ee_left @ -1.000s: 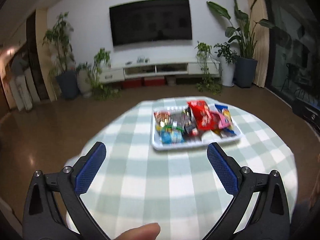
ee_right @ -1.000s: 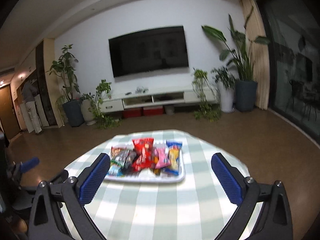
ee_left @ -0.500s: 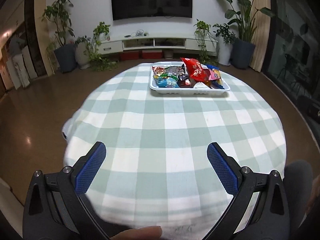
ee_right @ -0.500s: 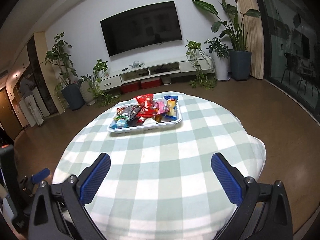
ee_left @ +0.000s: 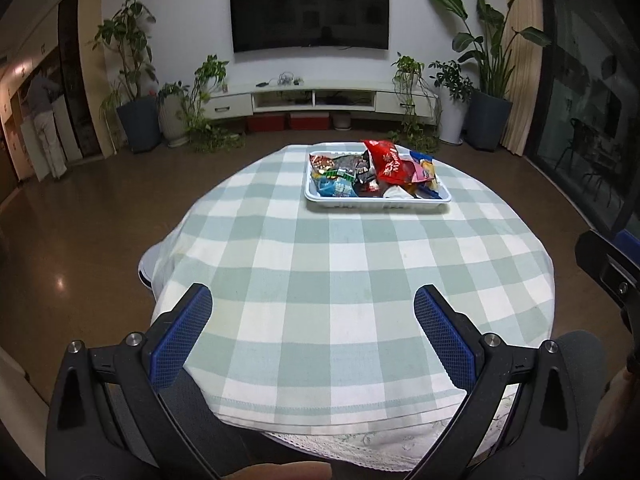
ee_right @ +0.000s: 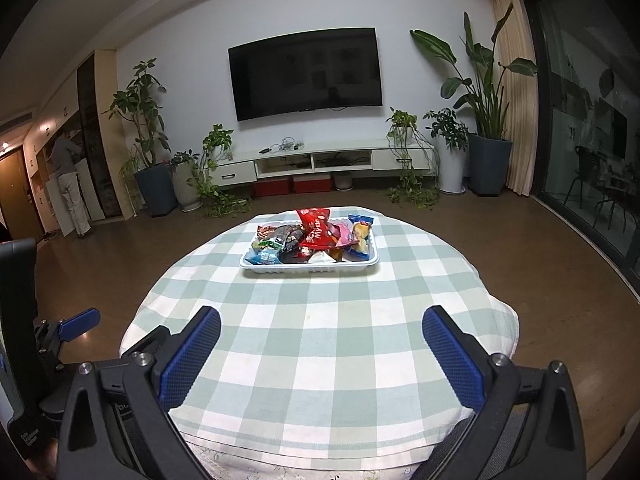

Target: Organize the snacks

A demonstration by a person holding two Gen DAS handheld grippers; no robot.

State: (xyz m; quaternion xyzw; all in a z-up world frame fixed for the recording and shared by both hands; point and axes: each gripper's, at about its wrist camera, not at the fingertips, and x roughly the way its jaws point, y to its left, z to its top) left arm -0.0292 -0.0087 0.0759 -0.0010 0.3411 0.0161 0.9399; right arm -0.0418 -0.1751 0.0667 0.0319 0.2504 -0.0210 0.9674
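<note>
While your left tongs [ee_left: 313,322] and right tongs [ee_right: 321,342] both stand wide and empty over the near edge of the bench [ee_left: 344,280], nothing lies between their blue pads. Ahead of you, past the bare stretch of green-and-white checked cloth [ee_right: 320,320], the white tray [ee_right: 308,267] sits on the far side of the bench, well apart from both tongs. It is heaped with snack packets, a red bag [ee_right: 316,228] propped up tallest in the middle and a blue-and-yellow packet [ee_right: 360,236] at the right end.
</note>
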